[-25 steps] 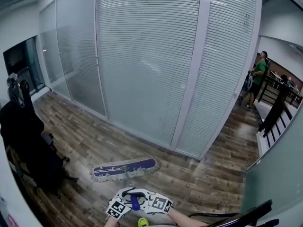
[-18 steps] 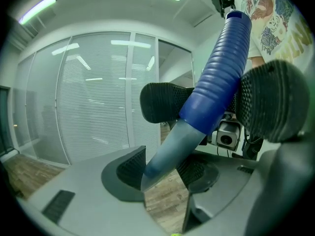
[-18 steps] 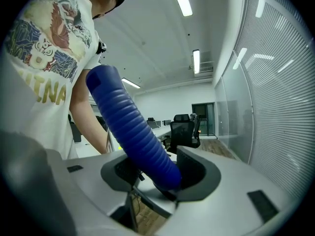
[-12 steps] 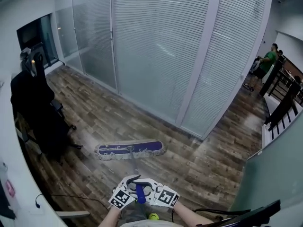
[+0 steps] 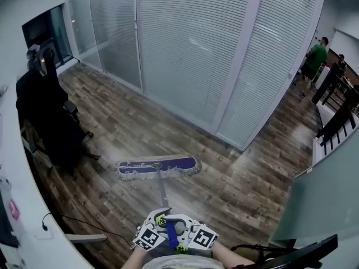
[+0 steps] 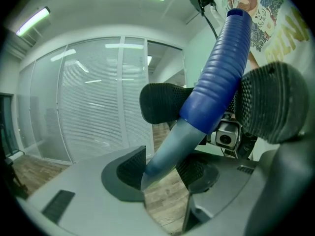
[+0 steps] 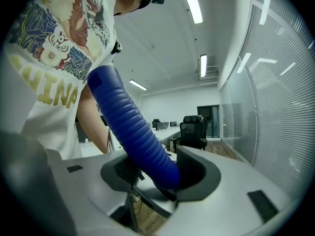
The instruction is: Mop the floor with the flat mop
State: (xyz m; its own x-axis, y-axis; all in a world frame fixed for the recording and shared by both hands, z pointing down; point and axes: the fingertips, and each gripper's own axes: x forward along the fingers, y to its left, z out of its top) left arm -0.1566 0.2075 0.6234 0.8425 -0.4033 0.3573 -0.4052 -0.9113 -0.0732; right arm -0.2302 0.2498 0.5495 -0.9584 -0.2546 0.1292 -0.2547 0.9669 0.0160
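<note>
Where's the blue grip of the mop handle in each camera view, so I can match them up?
Head view: the blue grip sits at bottom centre, near the picture's lower edge.
Left gripper view: it runs as a diagonal from top right down to the centre.
Right gripper view: it runs as a diagonal from upper left down to the centre.
Shared landmark: the glass wall with blinds.
</note>
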